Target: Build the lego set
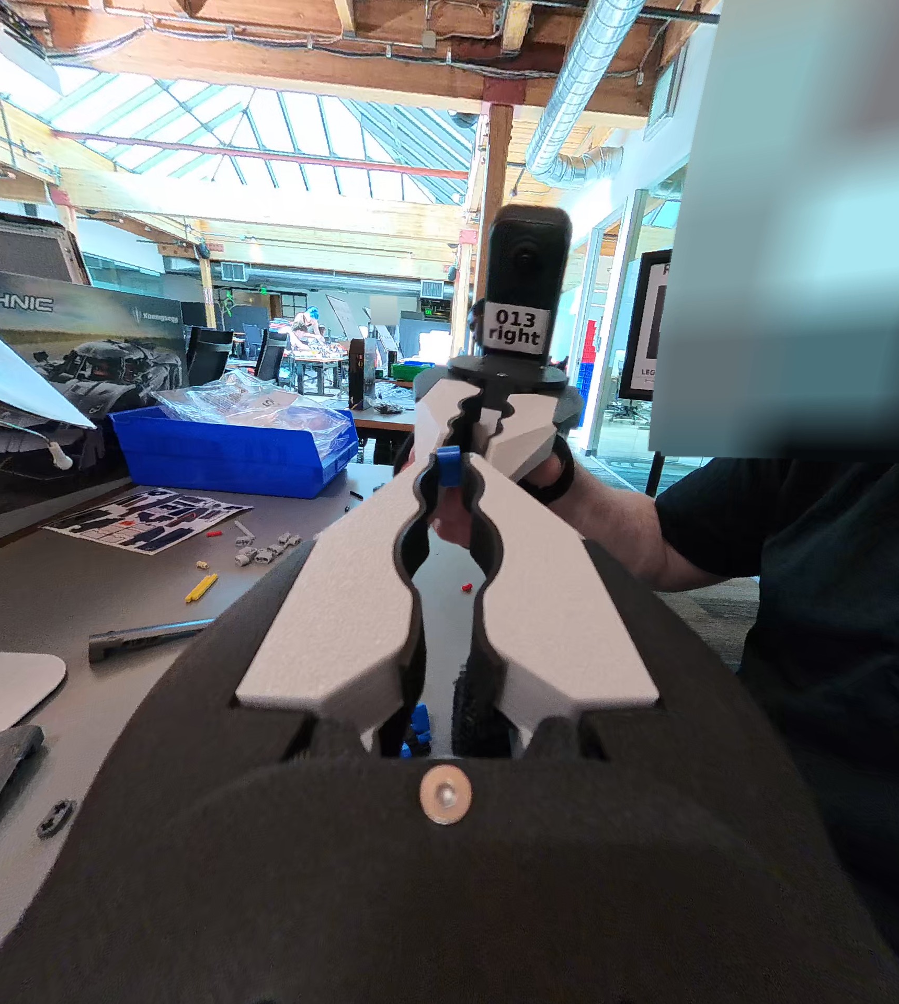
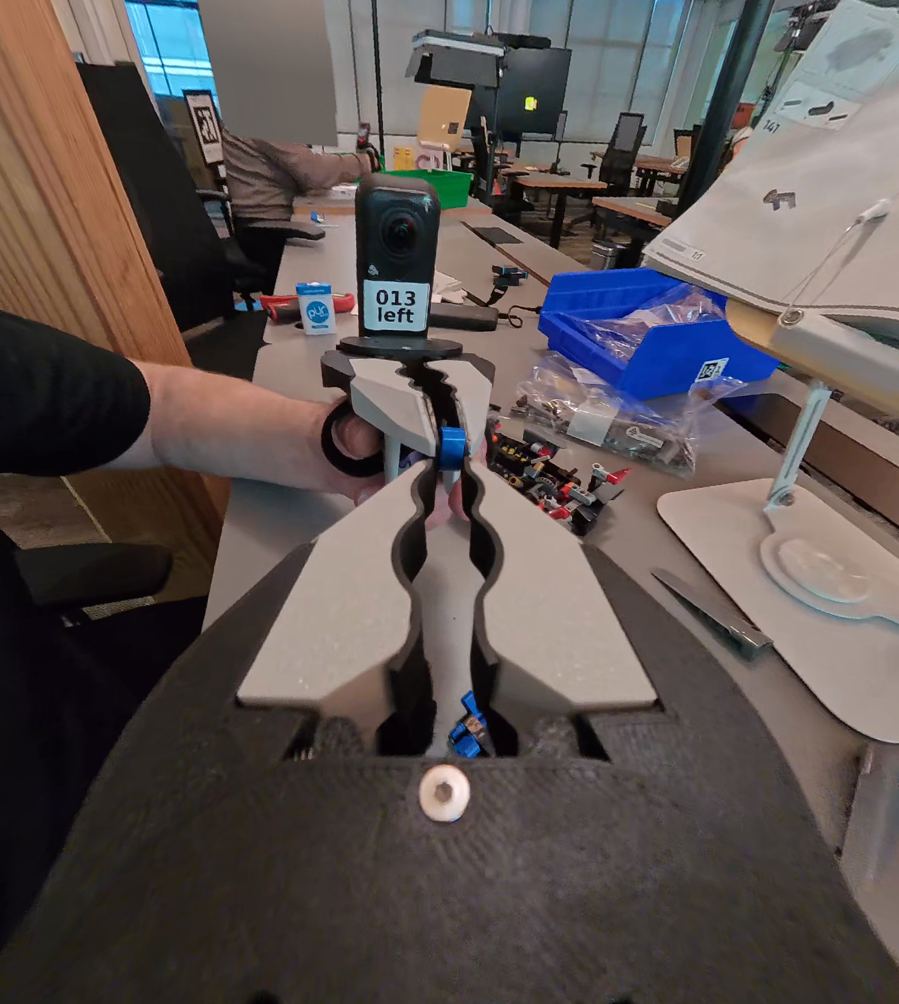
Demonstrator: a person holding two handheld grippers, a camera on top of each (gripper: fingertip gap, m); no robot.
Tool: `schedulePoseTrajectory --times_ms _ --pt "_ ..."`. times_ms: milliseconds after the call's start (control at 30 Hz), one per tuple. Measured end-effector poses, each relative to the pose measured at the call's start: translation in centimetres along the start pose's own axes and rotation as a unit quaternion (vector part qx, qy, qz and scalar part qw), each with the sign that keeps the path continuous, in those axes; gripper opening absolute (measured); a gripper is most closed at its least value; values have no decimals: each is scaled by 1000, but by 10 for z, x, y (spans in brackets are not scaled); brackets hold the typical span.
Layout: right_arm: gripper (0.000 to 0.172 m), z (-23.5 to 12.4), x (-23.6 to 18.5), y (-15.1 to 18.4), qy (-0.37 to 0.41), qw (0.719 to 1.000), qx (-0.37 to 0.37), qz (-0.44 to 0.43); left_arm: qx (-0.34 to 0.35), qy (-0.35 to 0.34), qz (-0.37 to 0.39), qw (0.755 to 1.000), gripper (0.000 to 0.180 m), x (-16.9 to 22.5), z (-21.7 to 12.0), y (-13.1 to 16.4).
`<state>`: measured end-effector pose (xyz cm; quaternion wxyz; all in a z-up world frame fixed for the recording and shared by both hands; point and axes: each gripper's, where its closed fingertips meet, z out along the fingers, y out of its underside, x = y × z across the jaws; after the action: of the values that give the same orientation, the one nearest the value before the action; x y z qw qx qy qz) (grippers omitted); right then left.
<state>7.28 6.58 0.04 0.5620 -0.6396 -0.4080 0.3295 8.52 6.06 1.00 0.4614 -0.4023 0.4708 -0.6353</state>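
Nearest the lens we see our own left gripper [image 1: 448, 470], its white fingers [image 1: 382, 521] drawn narrow and pinching a small blue piece [image 1: 448, 466] at the very tips. The pads press it from both sides. Tip to tip with it comes the right gripper [image 2: 450, 462], also nearly closed, and the same blue piece [image 2: 451, 449] sits at its tips too; we cannot tell whether its pads truly press the piece or only meet it. The piece hangs in the air above the grey table [image 1: 83, 597], between the two tools.

Taking the blue piece as our landmark: left of it and farther back in the left wrist view stands a blue bin [image 1: 229, 456] with clear plastic bags. Below and left of it lie a sticker sheet [image 1: 148, 519], small grey connectors [image 1: 268, 551] and a yellow rod [image 1: 201, 588]. In the right wrist view, just right of the piece, sits a partly built black model [image 2: 550, 478].
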Motion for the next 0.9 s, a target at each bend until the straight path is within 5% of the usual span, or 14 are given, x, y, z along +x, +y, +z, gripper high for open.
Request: schedulePoseTrajectory --times_ms 633,900 --pt "5 -12 8 22 20 996 -61 -63 -52 -29 54 997 8 -3 4 10" --pt "5 -16 14 37 50 985 -111 -120 -144 -60 150 976 12 -6 7 30"
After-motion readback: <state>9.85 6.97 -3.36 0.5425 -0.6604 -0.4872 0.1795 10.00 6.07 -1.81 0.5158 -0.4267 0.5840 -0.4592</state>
